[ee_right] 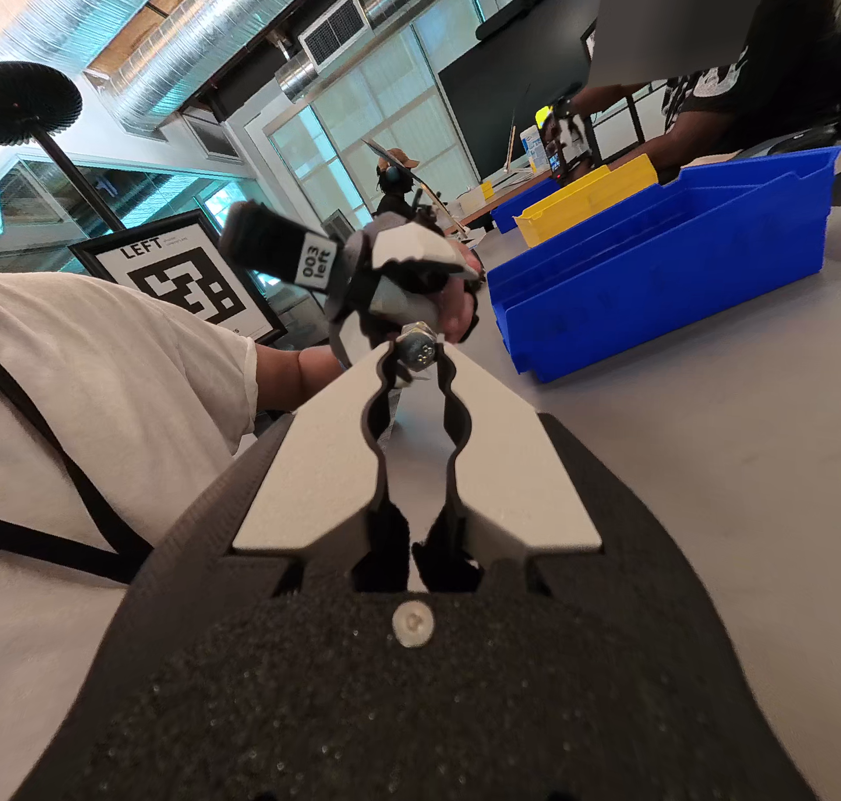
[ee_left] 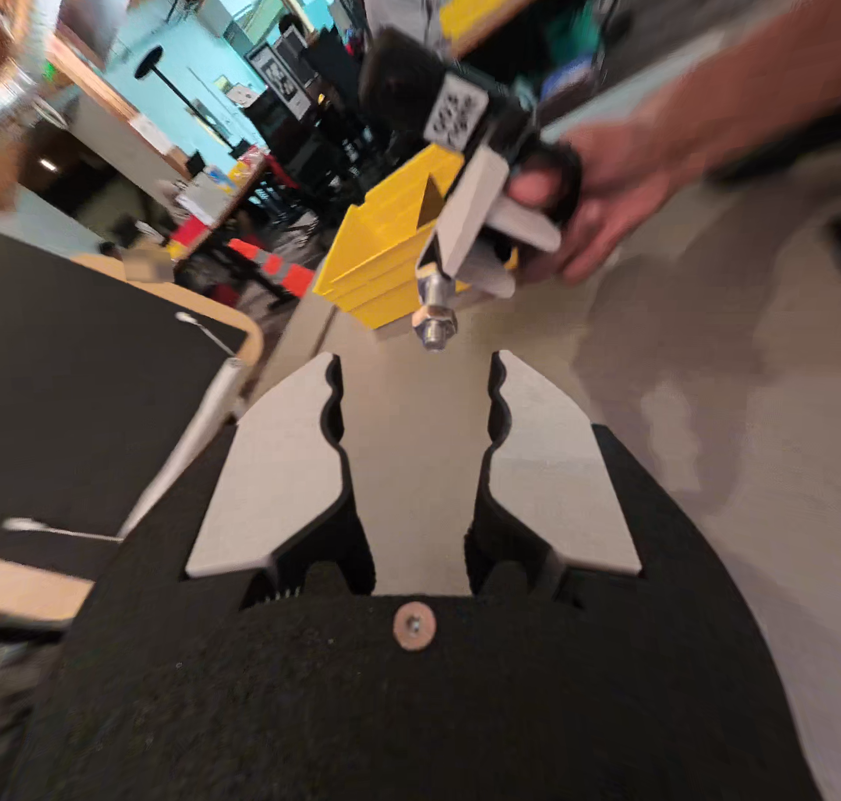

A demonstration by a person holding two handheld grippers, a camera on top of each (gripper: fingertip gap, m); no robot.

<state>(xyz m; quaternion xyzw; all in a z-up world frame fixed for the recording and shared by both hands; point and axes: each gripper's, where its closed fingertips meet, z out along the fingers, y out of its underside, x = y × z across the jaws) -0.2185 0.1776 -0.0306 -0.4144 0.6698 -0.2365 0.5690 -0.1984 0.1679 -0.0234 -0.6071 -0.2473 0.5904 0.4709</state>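
My right gripper (ee_right: 415, 352) is shut on the hex head of a silver bolt (ee_right: 416, 347), held at its fingertips above the grey table (ee_right: 637, 460). In the left wrist view the right gripper (ee_left: 439, 267) shows just ahead, with the bolt (ee_left: 434, 297) pointing down toward my fingers and a nut (ee_left: 434, 319) threaded near its end. My left gripper (ee_left: 416, 365) is open and empty, its fingertips a little below the bolt's tip and apart from it. The left gripper also shows in the right wrist view (ee_right: 450, 287), just behind the bolt.
A yellow bin (ee_left: 382, 251) stands on the table behind the bolt. A blue bin (ee_right: 660, 278) and a second yellow bin (ee_right: 587, 206) stand to the right. A framed marker sign (ee_right: 182, 278) stands at the left. Another person works at the far right. My left and right fingertips are right by each other.
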